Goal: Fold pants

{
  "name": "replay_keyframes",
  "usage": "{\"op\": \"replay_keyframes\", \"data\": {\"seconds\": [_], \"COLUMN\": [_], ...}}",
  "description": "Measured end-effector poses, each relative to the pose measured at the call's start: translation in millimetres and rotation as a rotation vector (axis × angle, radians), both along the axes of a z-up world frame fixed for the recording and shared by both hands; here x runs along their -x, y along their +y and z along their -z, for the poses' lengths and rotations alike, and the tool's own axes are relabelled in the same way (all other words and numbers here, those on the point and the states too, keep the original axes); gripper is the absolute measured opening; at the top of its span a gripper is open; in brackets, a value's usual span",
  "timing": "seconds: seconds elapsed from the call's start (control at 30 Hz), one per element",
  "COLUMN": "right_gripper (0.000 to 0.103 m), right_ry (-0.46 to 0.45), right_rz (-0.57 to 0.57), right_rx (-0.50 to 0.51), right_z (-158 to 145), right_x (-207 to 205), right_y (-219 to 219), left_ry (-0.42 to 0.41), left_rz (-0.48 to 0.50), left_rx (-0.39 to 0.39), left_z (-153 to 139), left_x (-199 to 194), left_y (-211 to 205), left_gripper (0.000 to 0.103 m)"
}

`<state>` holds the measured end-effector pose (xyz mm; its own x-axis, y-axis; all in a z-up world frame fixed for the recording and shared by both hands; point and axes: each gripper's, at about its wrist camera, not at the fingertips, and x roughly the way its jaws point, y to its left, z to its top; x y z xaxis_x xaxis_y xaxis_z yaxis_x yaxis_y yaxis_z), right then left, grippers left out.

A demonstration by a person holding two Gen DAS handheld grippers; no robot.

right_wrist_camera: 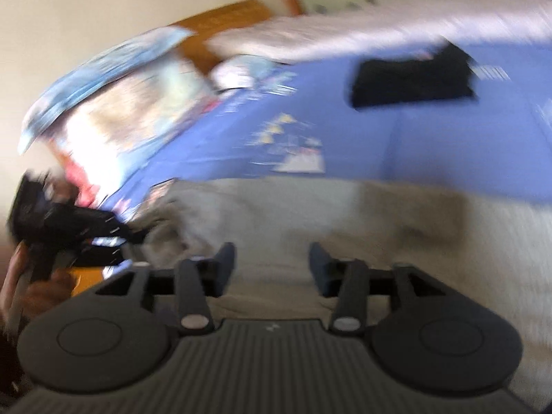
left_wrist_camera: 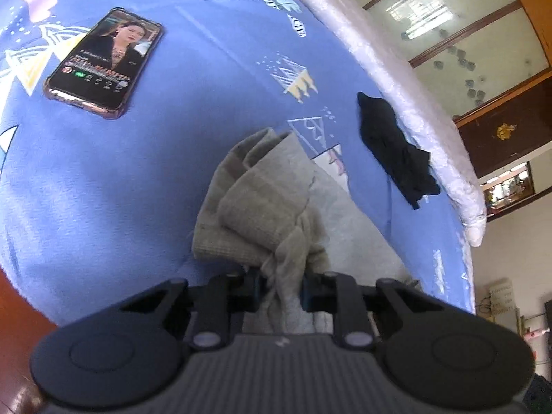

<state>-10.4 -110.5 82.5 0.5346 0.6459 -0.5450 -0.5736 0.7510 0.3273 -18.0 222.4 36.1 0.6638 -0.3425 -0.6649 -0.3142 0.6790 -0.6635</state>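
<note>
Left fingers (left_wrist_camera: 280,288) pinch grey pants (left_wrist_camera: 262,207) — right fingers (right_wrist_camera: 272,269) spread above them.

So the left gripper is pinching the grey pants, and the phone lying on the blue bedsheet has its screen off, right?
Not quite. The left gripper is pinching the grey pants, but the phone on the blue bedsheet has its screen lit, showing a woman, as the left wrist view shows.

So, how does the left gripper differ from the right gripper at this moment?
The left gripper is shut on a bunched part of the grey pants; the right gripper is open and holds nothing. The left view is sharp, the right view blurred. Both hang over the pants on the blue bedsheet.
</note>
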Motion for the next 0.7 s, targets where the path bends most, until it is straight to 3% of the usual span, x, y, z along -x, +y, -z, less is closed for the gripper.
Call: {"op": "replay_keyframes", "data": {"seconds": [0.13, 0.27, 0.37, 0.53, 0.6, 0.63, 0.7], "right_gripper": [0.07, 0.08, 0.088, 0.087, 0.06, 0.035, 0.03], "right_ry": [-0.109, -0.226, -0.324, -0.417, -0.414, -0.378, -0.264], "right_rz": [-0.16, -0.268, -0.294, -0.277, -0.236, -0.218, -0.168], "right_rx": [0.126, 0.216, 0.281, 0.347, 0.35, 0.346, 0.282], "right_z": [-3.5, -7.6, -8.7, 4.2, 9.8, 10.8, 7.2], "right_x": [17.8, 32.9, 39.2, 31.4, 21.8, 13.7, -6.4], "right_y": [48.3, 93.7, 114.5, 132.6, 133.1, 132.2, 125.5], "left_ry": [-0.055, -0.105, -0.154, -0.223, -0.222, -0.227, -0.258], "left_rz": [0.042, 0.107, 0.155, 0.224, 0.214, 0.21, 0.198], "left_rx": [-0.01, -0.092, -0.139, -0.184, -0.213, -0.197, -0.119], "left_z": [-19.8, -46.1, -61.1, -74.5, -76.9, -77.3, -78.5], "left_x": [0.4, -4.5, -4.0, 4.0, 7.6, 8.5, 13.0], "left_y": [-7.2, -29.6, -48.0, -70.4, -70.5, -67.1, -54.2], "left_gripper": [0.018, 0.018, 0.018, 0.02, 0.024, 0.024, 0.024]}}
